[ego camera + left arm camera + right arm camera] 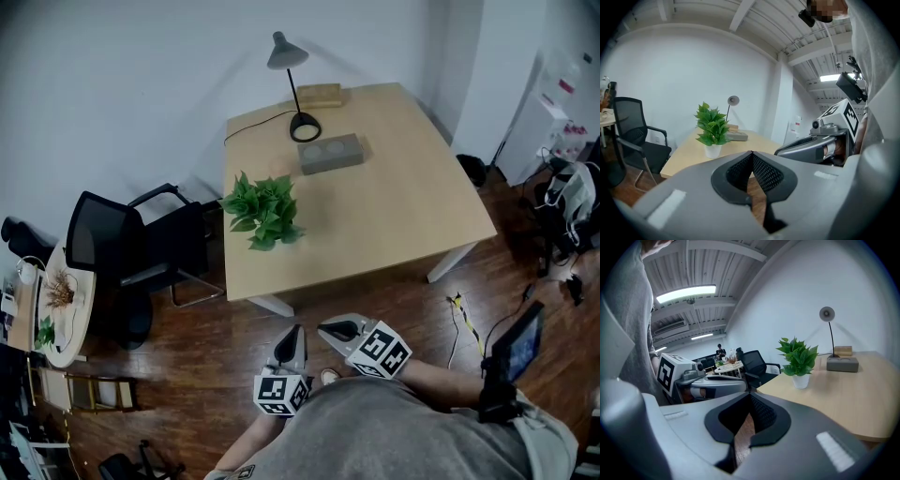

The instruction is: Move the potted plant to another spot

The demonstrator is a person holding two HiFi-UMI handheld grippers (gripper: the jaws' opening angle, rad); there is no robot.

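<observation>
I see the potted plant [263, 211] upright, long axis vertical, rooted in its white pot [713, 150] on the table [394, 187]. My left gripper [292, 332] and right gripper [325, 328] both have their jaws pressed together, holding nothing.

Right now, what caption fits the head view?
Left gripper and right gripper, both shut, short of the table bearing the potted plant.

Wooden table [403, 187], potted plant [265, 211], lamp [305, 127], grey block [330, 153], perhaps book [320, 95]
</observation>
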